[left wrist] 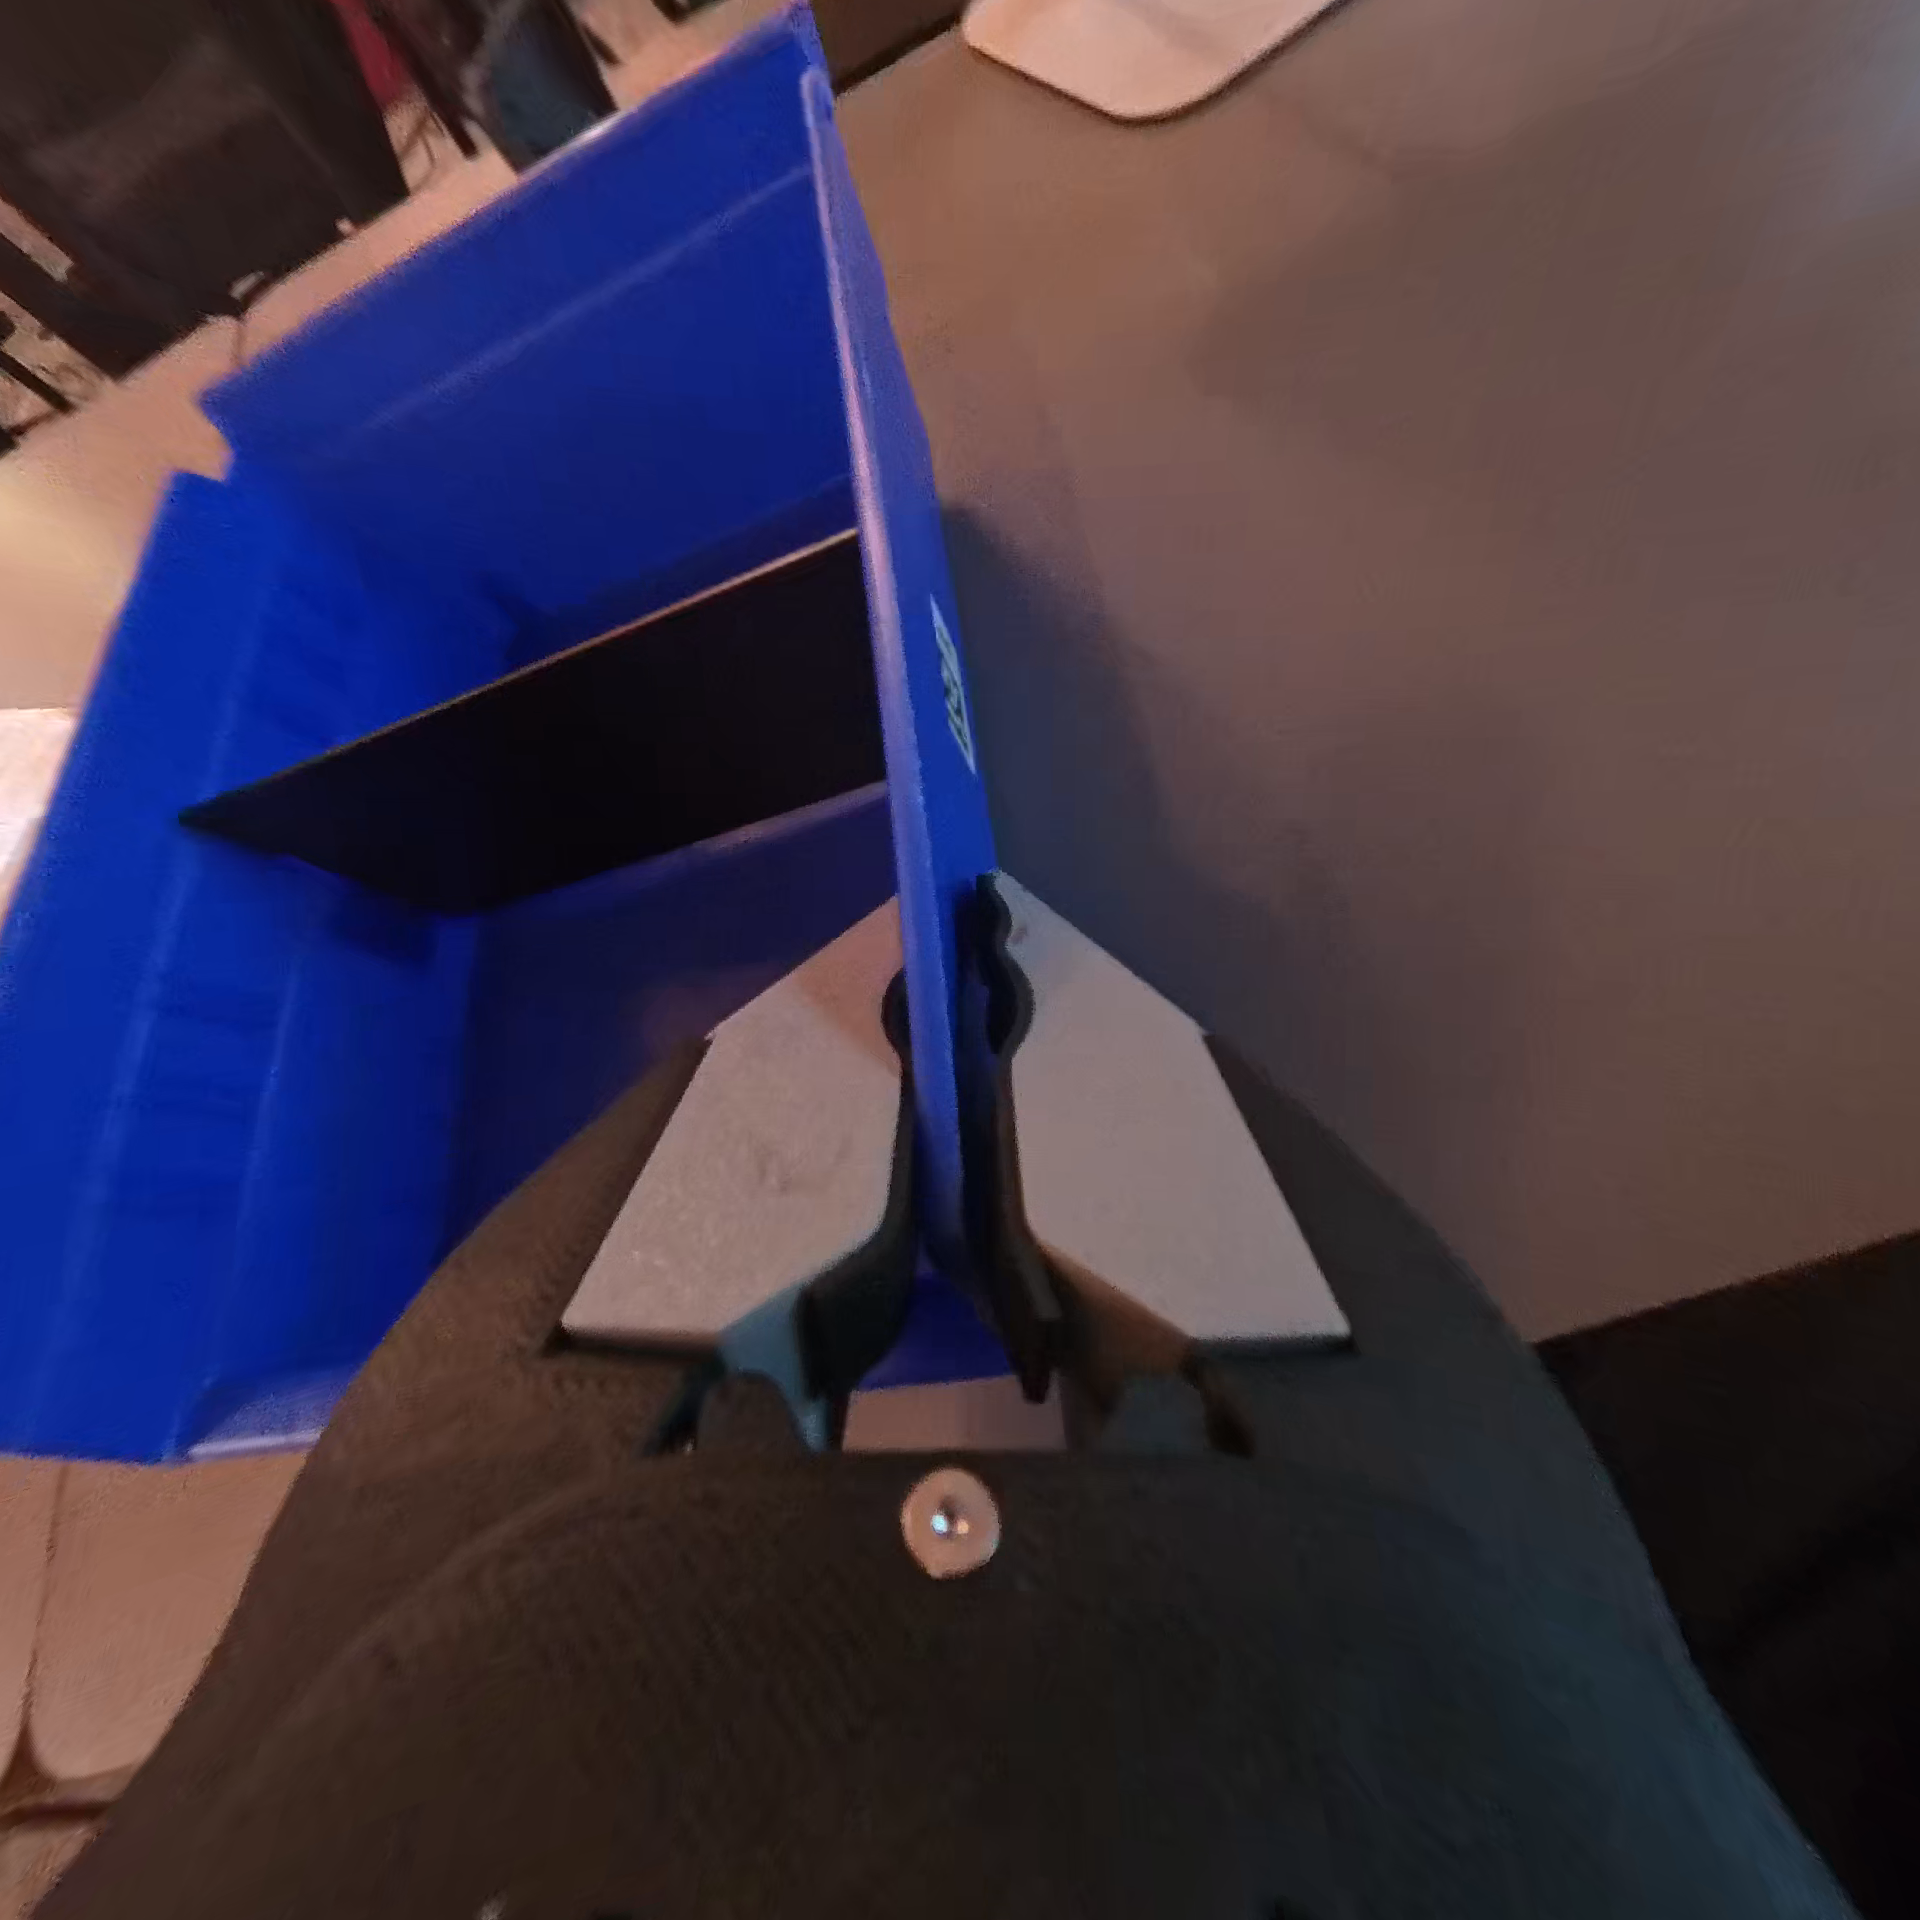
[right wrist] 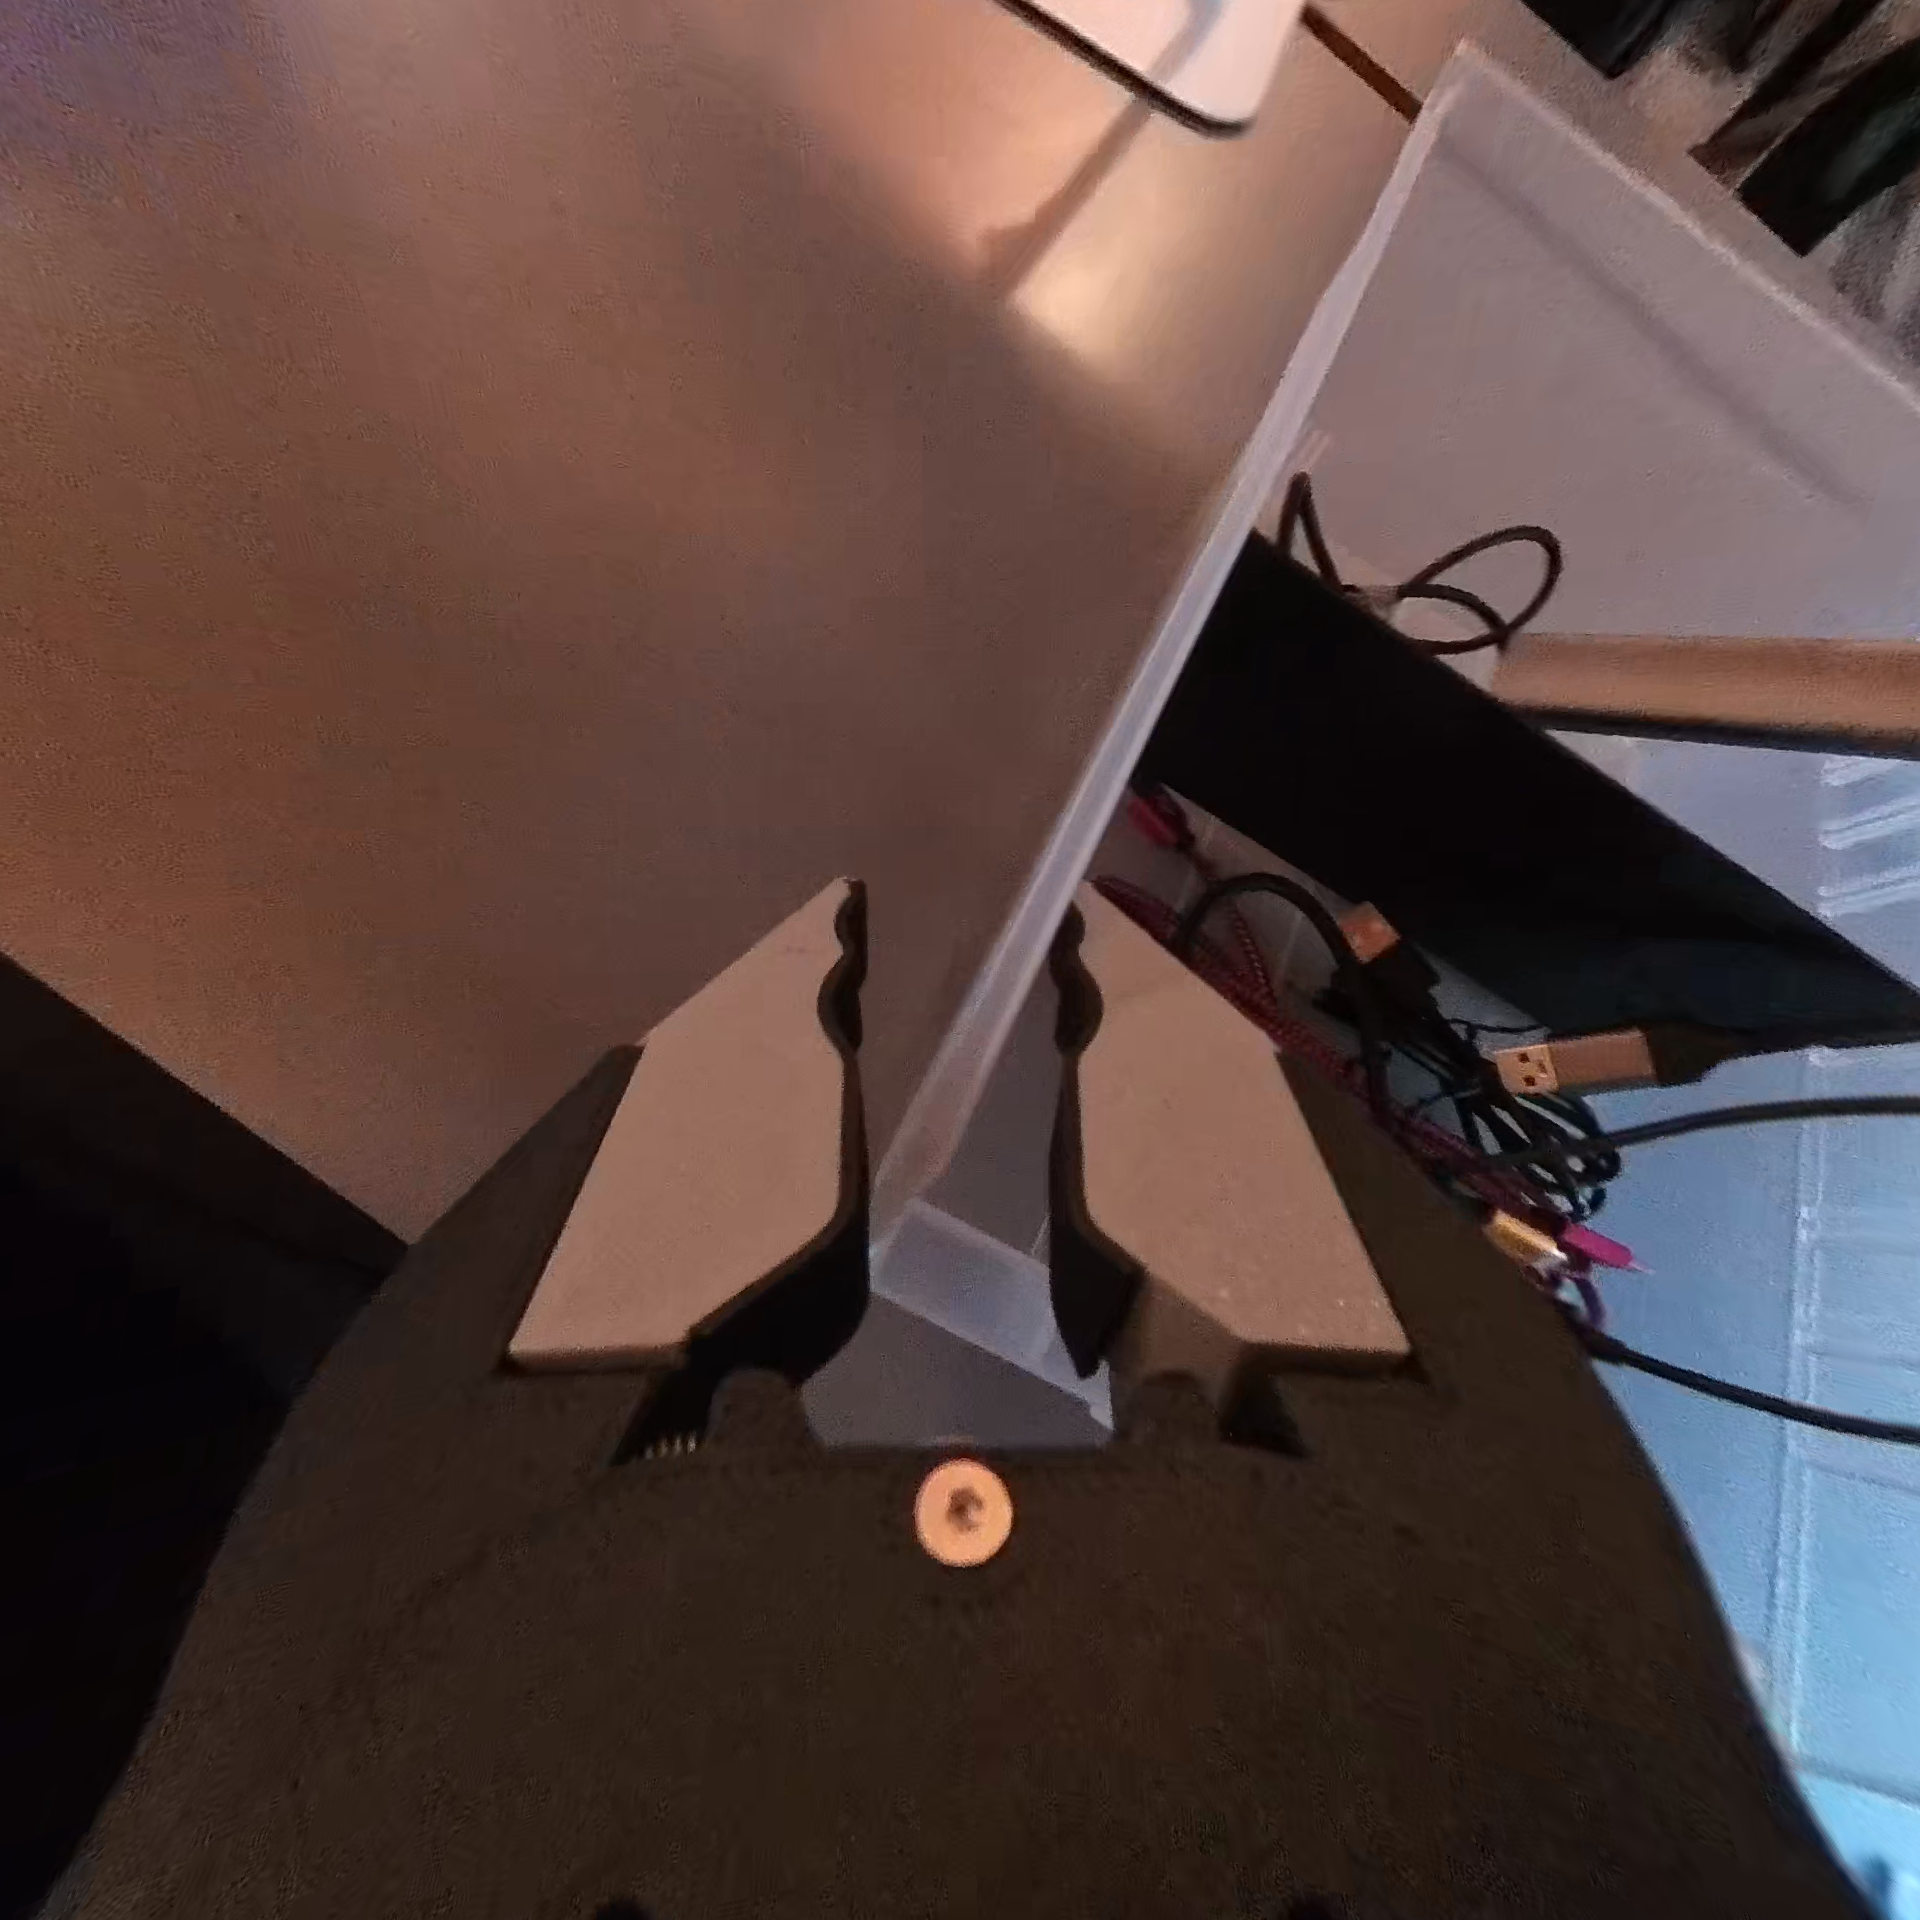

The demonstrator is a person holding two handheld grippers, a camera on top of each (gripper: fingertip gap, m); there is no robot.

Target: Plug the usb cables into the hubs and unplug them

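Note:
My left gripper (left wrist: pixel 945 956) is shut on the right wall of a blue plastic bin (left wrist: pixel 416 935); the wall runs up between its fingers. My right gripper (right wrist: pixel 961 904) is open and straddles the left wall of a clear plastic bin (right wrist: pixel 1195 623). That wall slants across the gap between the jaws. Inside the clear bin lie several tangled USB cables (right wrist: pixel 1403 1039), black and red-braided, with a gold-coloured USB plug (right wrist: pixel 1527 1070) showing. No hub is in view.
Both bins stand on a brown table (left wrist: pixel 1455 623). A black divider (left wrist: pixel 582 727) crosses the blue bin; another black divider (right wrist: pixel 1455 831) crosses the clear bin. A white flat object (left wrist: pixel 1143 42) lies at the table's far side. The table's near edge (left wrist: pixel 1662 1288) is close. The tips of one gripper are about 45 centimetres away from the tips of the other.

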